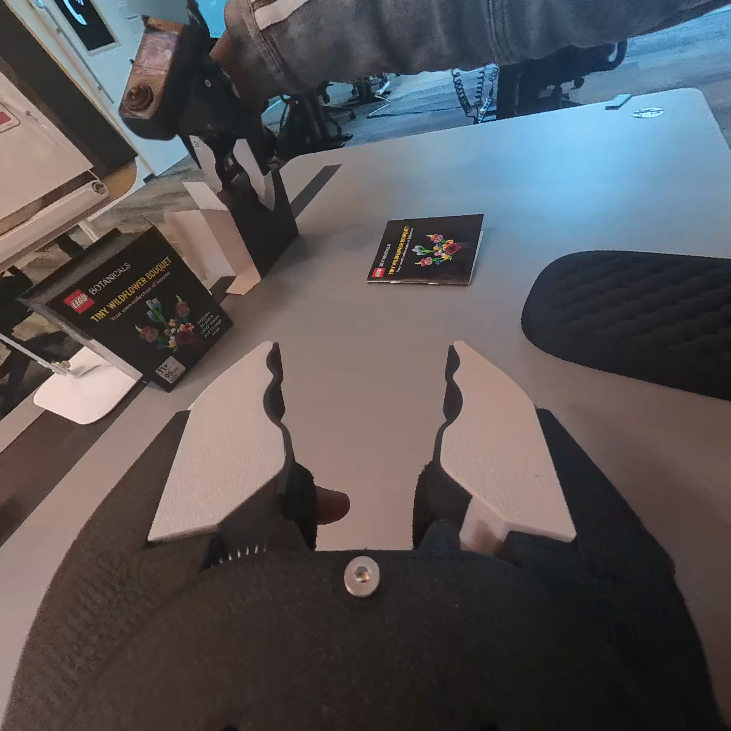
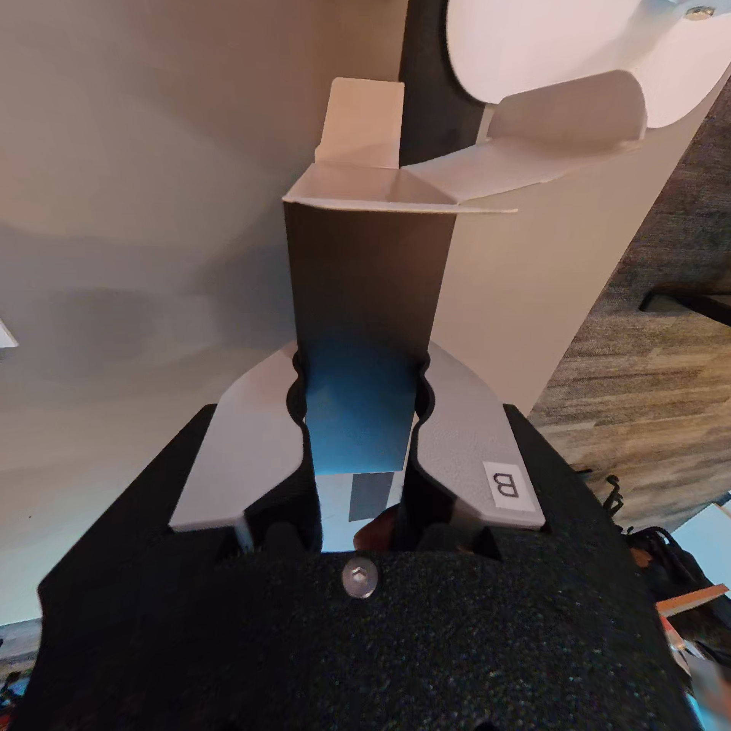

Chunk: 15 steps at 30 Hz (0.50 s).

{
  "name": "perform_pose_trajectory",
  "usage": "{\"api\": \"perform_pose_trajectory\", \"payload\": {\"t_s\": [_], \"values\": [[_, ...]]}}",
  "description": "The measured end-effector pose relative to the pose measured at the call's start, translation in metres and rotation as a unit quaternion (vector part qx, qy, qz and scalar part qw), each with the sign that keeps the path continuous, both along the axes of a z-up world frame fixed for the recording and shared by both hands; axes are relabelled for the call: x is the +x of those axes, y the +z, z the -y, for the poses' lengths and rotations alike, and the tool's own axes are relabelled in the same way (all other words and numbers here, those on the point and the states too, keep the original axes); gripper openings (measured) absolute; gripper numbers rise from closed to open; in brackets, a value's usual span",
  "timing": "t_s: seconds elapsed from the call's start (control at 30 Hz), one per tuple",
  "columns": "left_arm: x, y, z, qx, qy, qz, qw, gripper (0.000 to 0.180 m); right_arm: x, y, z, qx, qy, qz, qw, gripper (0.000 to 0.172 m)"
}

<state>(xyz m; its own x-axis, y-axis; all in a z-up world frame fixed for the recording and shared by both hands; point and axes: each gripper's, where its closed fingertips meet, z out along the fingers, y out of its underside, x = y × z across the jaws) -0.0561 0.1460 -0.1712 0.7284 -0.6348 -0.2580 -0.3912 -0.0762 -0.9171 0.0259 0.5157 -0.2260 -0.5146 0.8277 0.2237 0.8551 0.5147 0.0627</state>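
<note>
Across the left wrist view: left gripper [image 1: 364,352], fingers spread wide, nothing between them but bare grey table [image 1: 514,178]; nearest items are a dark printed box [image 1: 130,312] at ten o'clock, lying at the table's near-left edge, and a dark booklet [image 1: 425,251] with a flower picture at twelve to one o'clock, flat on the table and well apart from the fingertips. Black mesh chair back [image 1: 633,316] at two to three o'clock, overlapping the table edge. At eleven o'clock, the right gripper [image 1: 237,190], held by a person's sleeved arm [image 1: 395,35], pinches a tall black carton [image 1: 265,233] standing at the table's far-left edge, white flaps open beside it. Across the right wrist view: right gripper [image 2: 362,379] closed on the black carton [image 2: 368,277], both pads pressed against its side walls; carton mouth at twelve o'clock, white flaps [image 2: 514,178] folded outward toward one to two o'clock. White table leg or stand [image 2: 593,51] at one o'clock; carpeted floor [image 2: 633,356] at three o'clock. Contents of the carton: cannot tell.
</note>
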Motion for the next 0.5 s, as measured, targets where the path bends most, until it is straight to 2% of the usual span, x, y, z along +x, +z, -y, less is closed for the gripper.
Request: {"api": "perform_pose_trajectory", "payload": {"t_s": [0.17, 0.5], "values": [[-0.002, 0.003, 0.001, 0.002, -0.002, 0.008, 1.000, 0.079, -0.009, 0.003, -0.003, -0.010, -0.013, -0.019, 1.000, 0.055], [-0.004, 0.001, 0.000, -0.002, -0.001, 0.020, 1.000, 0.079, -0.016, 0.003, -0.005, -0.006, -0.023, -0.041, 0.999, 0.075]]}}
